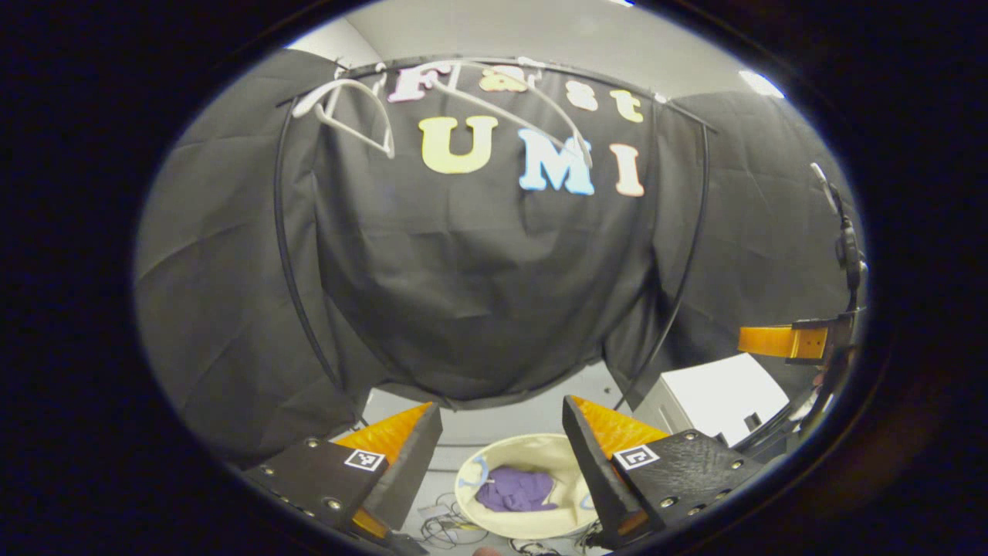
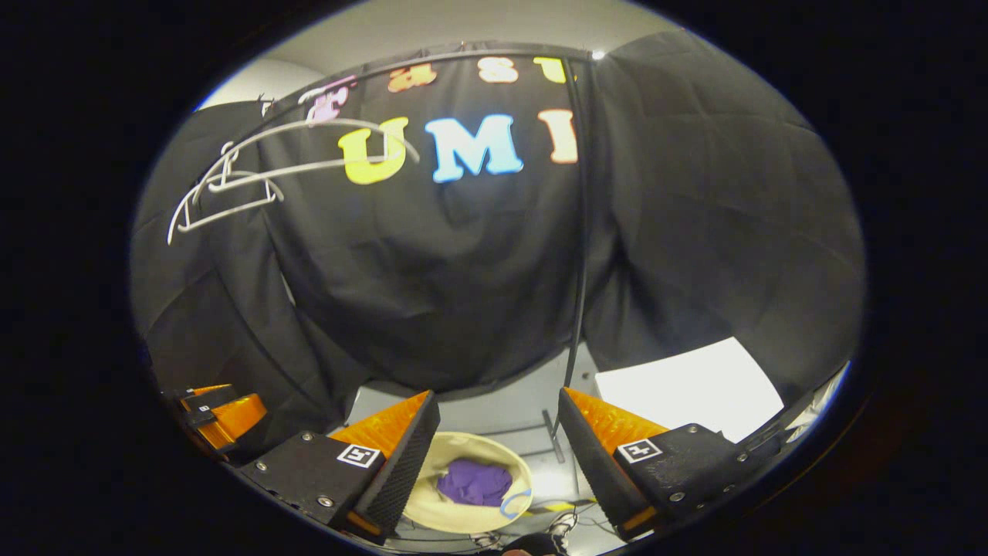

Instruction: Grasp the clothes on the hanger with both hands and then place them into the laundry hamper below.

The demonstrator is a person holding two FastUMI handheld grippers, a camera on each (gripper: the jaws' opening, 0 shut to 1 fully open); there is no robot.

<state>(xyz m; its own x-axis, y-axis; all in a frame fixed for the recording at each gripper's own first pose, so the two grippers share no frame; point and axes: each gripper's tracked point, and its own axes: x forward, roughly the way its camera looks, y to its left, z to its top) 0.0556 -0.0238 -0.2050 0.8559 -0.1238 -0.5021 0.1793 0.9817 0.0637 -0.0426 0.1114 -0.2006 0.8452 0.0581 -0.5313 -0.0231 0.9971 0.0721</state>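
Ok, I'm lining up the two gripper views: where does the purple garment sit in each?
Left gripper view: purple garment lies in the cream laundry hamper, bottom centre, between the left tongs' fingers.
Right gripper view: same garment, bottom centre, slightly nearer the left finger.
Shared landmark: the white hangers on the rail.

The left gripper hangs with its fingers spread wide apart, nothing between them. The right gripper is likewise spread and holds nothing. Both point forward and slightly downward.
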